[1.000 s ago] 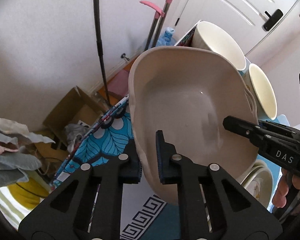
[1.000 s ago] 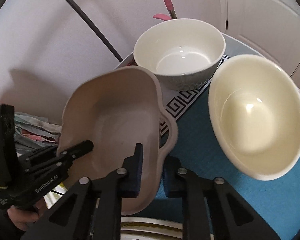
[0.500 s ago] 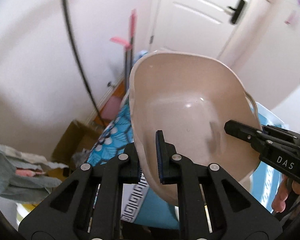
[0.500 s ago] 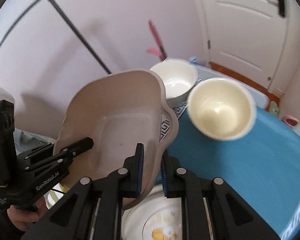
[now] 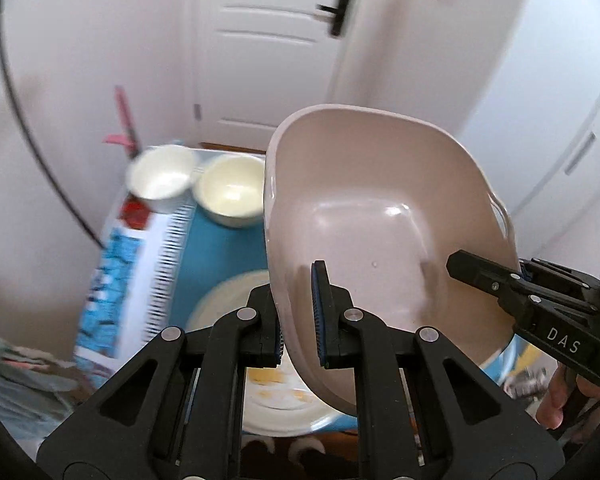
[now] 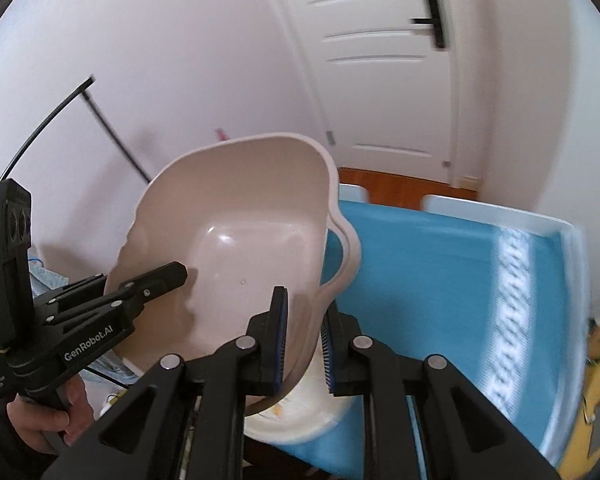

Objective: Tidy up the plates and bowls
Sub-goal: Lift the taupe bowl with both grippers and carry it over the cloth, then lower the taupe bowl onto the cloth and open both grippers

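- Your left gripper (image 5: 300, 320) is clamped on one side of the big tan tub (image 5: 372, 216).
- Your right gripper (image 6: 304, 340) is clamped on the other side, so you hold the tub up in the air, tipped.
- Under it a white plate (image 5: 284, 404) with yellow bits sits on the blue table (image 6: 440, 280).
- Far back stand a cream bowl (image 5: 232, 192) and a white bowl (image 5: 160, 180), side by side.
- Behind them is a white door (image 5: 268, 40).

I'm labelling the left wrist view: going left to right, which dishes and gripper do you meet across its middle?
Small white bowl → cream round bowl → large beige plastic basin → black right gripper clamped on the basin's rim.
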`<state>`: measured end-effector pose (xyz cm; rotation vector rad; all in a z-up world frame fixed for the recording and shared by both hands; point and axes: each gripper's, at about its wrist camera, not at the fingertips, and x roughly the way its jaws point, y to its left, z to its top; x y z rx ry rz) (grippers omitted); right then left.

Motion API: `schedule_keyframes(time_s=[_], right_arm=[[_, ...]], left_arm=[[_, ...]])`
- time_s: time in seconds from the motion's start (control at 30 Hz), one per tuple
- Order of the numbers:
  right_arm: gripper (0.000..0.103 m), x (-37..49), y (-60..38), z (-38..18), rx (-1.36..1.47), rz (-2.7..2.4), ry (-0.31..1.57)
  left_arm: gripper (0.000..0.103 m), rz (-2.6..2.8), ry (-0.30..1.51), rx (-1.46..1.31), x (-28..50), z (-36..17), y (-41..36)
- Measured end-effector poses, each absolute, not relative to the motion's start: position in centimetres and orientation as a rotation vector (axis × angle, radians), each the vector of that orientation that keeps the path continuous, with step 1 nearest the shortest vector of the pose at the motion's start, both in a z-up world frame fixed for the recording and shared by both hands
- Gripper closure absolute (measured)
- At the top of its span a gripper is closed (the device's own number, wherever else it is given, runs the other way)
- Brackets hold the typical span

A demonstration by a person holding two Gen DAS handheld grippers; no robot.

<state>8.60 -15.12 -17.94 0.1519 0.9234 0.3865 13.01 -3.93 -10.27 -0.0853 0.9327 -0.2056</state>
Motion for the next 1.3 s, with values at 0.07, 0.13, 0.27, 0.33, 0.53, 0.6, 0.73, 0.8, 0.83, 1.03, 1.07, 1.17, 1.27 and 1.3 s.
schedule_keyframes(time_s=[0.07,0.13,0.27,0.33,0.53,0.6,0.73,0.8,0.83,1.03,1.07,1.17,1.27,1.3], right_arm=[[0.088,7.5,-18.2,-18.1,0.167,0.344,0.930],[0.088,6.3,-21.5,-18.7,0.183,0.295,0.936],[0.088,4.8,-26.6,-20.7,0.201,0.208,0.977],[0.088,4.8,-29.1,-22.5,0.212,0.169,1.002],[0.088,4.3,-34.5,-28.1,0.224,0.091,1.057],[0.088,4.3,-36.0,-29.7,0.248,0.084,1.064],[0.088,4.5,-37.6,-31.5,0.284,0.086,1.080],[0.088,4.5,-37.6,-31.7,0.286,0.096,1.084],[0.088,4.5,-37.5,-31.8,0.289,0.101,1.084],[0.088,4.5,-37.7,-32.4,0.314,0.128,1.078],[0.088,4.5,-37.8,-32.5,0.316,0.131,1.080],[0.088,4.5,-38.1,-33.0,0.333,0.143,1.086],[0.088,4.5,-38.2,-33.1,0.334,0.159,1.086],[0.087,4.6,-38.2,-33.2,0.331,0.163,1.089]], left_arm=[[0.093,-0.248,0.954,-0.073,12.8,-11.1,-6.3],[0.093,-0.300,0.982,-0.070,12.8,-12.4,-9.2],[0.093,-0.394,1.062,-0.053,13.0,-16.5,-14.9],[0.093,-0.416,1.091,-0.031,13.0,-18.5,-16.9],[0.093,-0.480,1.169,0.047,13.0,-24.7,-22.0],[0.093,-0.486,1.177,0.067,13.0,-25.7,-22.8],[0.093,-0.472,1.182,0.089,13.3,-26.7,-23.6],[0.093,-0.462,1.175,0.100,13.6,-27.1,-23.5],[0.093,-0.459,1.172,0.105,13.9,-27.3,-23.5],[0.091,-0.444,1.190,0.109,14.3,-27.7,-23.8],[0.088,-0.442,1.196,0.116,14.3,-27.9,-23.9],[0.067,-0.434,1.199,0.145,14.2,-28.0,-24.2],[0.036,-0.423,1.171,0.153,14.1,-27.6,-24.2],[0.036,-0.423,1.163,0.150,14.1,-27.5,-24.2]])
